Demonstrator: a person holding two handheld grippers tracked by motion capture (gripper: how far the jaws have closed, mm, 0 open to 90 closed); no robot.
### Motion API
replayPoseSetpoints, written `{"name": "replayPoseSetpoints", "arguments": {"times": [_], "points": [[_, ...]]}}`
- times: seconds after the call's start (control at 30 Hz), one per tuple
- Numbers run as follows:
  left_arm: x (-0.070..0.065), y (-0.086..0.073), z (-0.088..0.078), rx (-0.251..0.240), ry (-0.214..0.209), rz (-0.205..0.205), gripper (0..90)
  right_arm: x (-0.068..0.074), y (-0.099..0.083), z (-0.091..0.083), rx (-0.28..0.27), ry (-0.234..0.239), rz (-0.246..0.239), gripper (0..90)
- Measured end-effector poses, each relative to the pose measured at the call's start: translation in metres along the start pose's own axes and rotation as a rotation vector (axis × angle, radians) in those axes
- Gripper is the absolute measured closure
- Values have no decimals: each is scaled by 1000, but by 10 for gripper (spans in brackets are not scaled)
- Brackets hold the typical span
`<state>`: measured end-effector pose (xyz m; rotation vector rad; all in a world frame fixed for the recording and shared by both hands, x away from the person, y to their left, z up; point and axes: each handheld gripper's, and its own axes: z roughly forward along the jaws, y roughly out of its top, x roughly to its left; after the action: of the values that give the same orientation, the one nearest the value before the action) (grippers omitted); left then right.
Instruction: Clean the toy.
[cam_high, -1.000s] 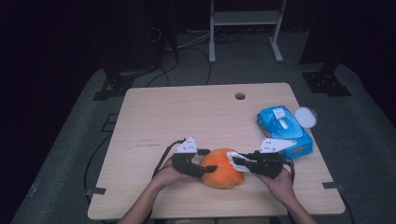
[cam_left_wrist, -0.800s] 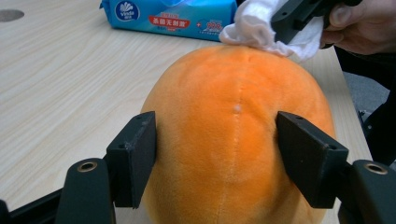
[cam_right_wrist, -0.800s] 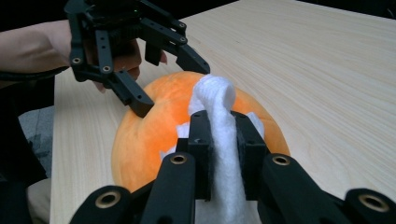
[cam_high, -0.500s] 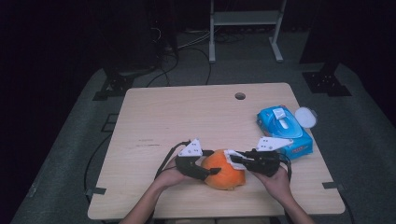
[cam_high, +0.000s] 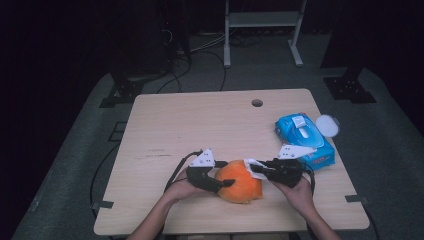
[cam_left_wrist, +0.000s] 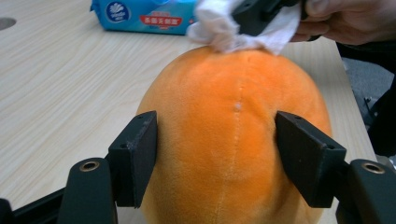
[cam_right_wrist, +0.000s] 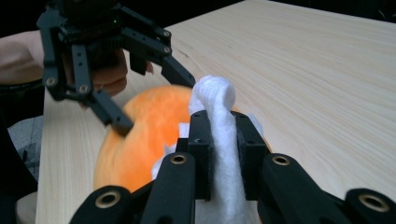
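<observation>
Left gripper (cam_left_wrist: 217, 154): jaws are clamped on both sides of the orange plush fruit (cam_left_wrist: 233, 140); they have just been closing.
Orange plush fruit: rested on the table (cam_high: 200, 125), near its front edge, between both grippers.
Right gripper (cam_right_wrist: 219, 140): a white wipe (cam_right_wrist: 219, 135) is pinched and pressed on the fruit's top.
Wipes pack (cam_high: 305, 140): lies beyond, at the right.

wipes pack (cam_left_wrist: 140, 13), upper left of left gripper view | round blue logo and red banner with white characters, too small to read | no other legible text
</observation>
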<state>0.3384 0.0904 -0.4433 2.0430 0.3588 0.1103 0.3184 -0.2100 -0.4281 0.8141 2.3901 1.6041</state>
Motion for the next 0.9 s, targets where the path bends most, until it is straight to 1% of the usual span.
{"name": "replayPoseSetpoints", "arguments": {"times": [0.07, 0.17, 0.27, 0.33, 0.4, 0.47, 0.53, 0.7, 0.8, 0.83, 0.87, 0.9], "points": [[3, -1, -1, -6, 3, -20, 318, -1, -3, -4, 7, 0, 4, 791], [5, -2, -1, -11, 6, -32, 316, 2, -9, -10, 19, 14, 23, 790], [6, -2, -1, -12, 10, -36, 314, 8, -14, -14, 31, 32, 15, 790], [6, -2, -1, -14, 13, -46, 314, 12, -16, -16, 34, 45, 15, 790], [6, -2, 0, -15, 12, -45, 314, 16, -17, -16, 30, 58, 14, 790], [4, 0, 0, -10, 9, -36, 311, 17, -16, -15, 33, 57, 4, 789], [2, 1, 0, -7, 5, -20, 307, 15, -13, -14, 32, 55, 3, 790], [-5, 6, 2, -2, -5, 14, 299, 5, -7, -8, 12, 47, 20, 790], [-9, 8, 3, -2, -16, 35, 296, -1, -3, -4, 1, 35, 23, 790], [-9, 8, 3, -2, -16, 35, 295, -2, -1, -2, -2, 34, 27, 790], [-13, 10, 4, 1, -19, 53, 294, -3, 1, 0, -3, 33, 24, 790], [-14, 11, 5, 3, -21, 61, 291, -4, 3, 3, -1, 30, 19, 790]]}}
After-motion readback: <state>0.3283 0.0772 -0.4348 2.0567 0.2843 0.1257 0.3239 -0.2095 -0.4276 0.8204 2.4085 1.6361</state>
